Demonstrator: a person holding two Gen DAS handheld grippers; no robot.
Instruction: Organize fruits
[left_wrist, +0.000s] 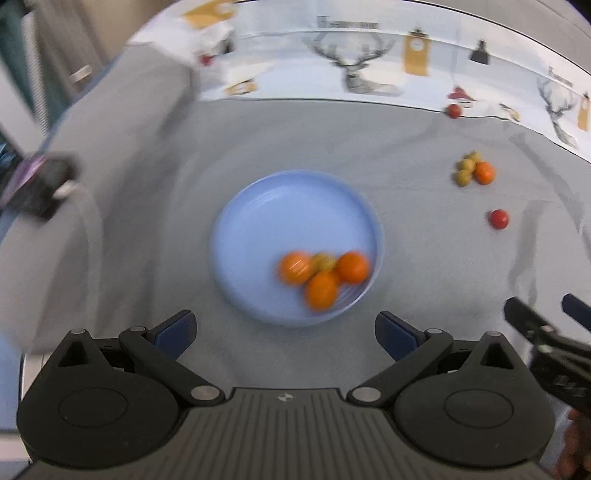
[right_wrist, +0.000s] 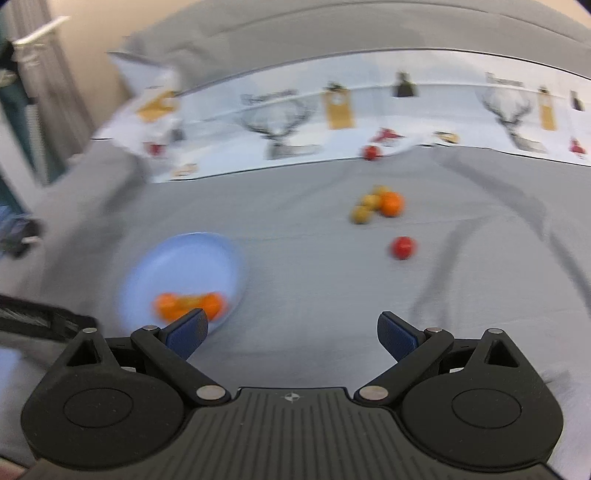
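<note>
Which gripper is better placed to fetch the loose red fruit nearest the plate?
Right. The right gripper is open with the red fruit just ahead, slightly right. The left gripper faces the blue plate; the fruit sits far right.

Grey sheet (left_wrist: 332, 147) bare all round the plate (left_wrist: 258, 221); open approach from the near side and left. Plate's right half taken by oranges (left_wrist: 323, 275); left half free. Right of plate: fruit cluster (left_wrist: 472, 171), red fruit (left_wrist: 498, 219), apart from each other, gap between. Beyond plate, printed cloth (left_wrist: 369, 62) edges the sheet, another red fruit (left_wrist: 453, 110) at its edge.
</note>
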